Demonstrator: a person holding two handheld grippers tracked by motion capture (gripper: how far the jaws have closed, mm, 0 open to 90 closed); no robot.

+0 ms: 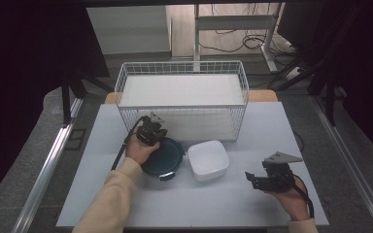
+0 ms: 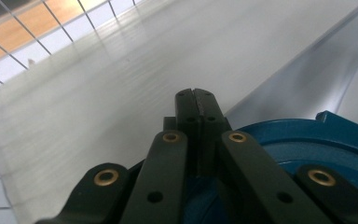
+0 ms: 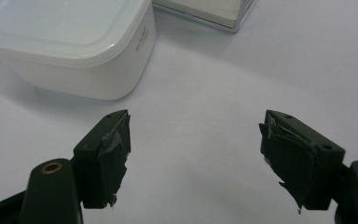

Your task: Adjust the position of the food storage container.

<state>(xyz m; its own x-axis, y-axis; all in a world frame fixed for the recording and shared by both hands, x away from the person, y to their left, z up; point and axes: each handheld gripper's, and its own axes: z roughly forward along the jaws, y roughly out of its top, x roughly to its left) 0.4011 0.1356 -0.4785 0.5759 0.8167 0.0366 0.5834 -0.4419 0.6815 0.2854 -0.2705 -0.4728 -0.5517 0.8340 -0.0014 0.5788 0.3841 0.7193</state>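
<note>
Blue round container (image 1: 163, 158) sits on the worktop (image 1: 223, 204), touching the white square container (image 1: 208, 159) on its left. My left gripper (image 1: 151, 130) rests above it, jaws closed on nothing. My right gripper (image 1: 257, 180), right of the white container, has jaws wide apart, empty.

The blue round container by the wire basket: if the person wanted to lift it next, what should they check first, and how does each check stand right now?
1. Left gripper is at the blue round container: ok, it sits over the container's far rim.
2. Left gripper actually grips the container: cannot tell; in the left gripper view its jaws are pressed together above the blue lid, with nothing visible between them.
3. Right gripper is free to help: ok, jaws wide apart over bare table.
4. White square container is out of the way: not ok, it sits right beside the blue one.
5. Wire basket has room inside: ok, both shelves look bare.
</note>
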